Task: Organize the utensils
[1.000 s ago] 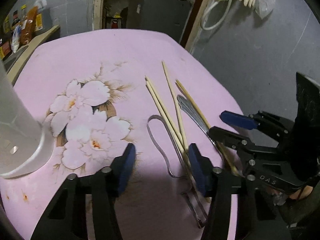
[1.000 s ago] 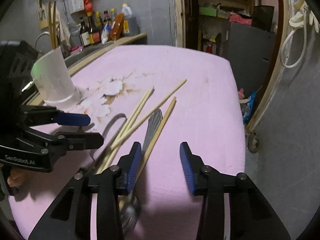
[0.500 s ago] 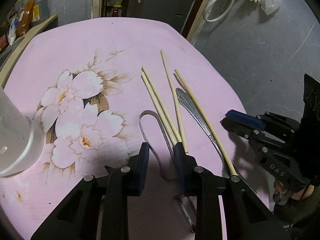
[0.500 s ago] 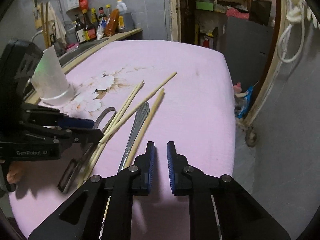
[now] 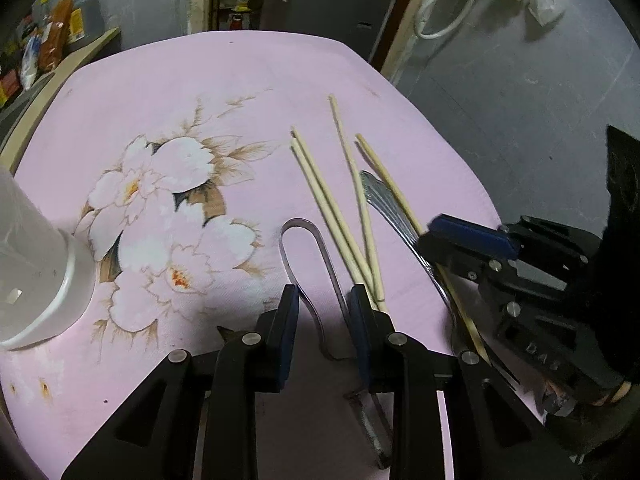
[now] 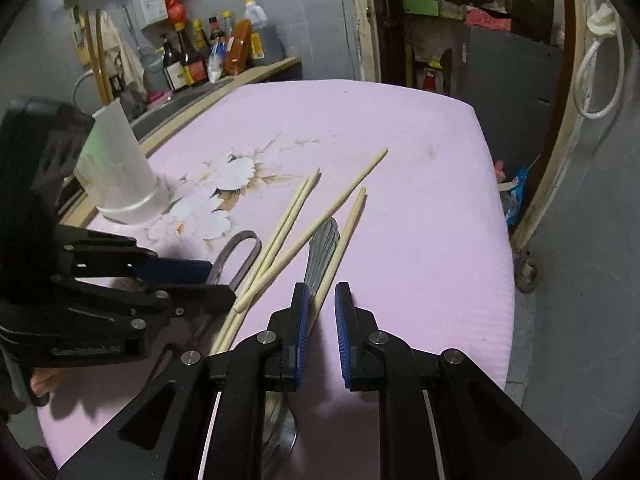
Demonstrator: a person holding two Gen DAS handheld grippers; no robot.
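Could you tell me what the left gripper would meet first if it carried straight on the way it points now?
Most likely the metal tongs, whose loop lies between the left gripper fingers and just ahead; the chopsticks lie by its right finger. Height above the cloth is unclear.

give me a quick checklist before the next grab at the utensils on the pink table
1. Left claw open, nothing held: ok.
2. Right claw open with a narrow gap, nothing held: ok.
3. Chopsticks free to lift singly: not ok, they cross.
4. Spoon free: not ok, one chopstick lies along it.
5. White cup upright, apart from the pile: ok.
6. Metal tongs reachable by left claw: ok.
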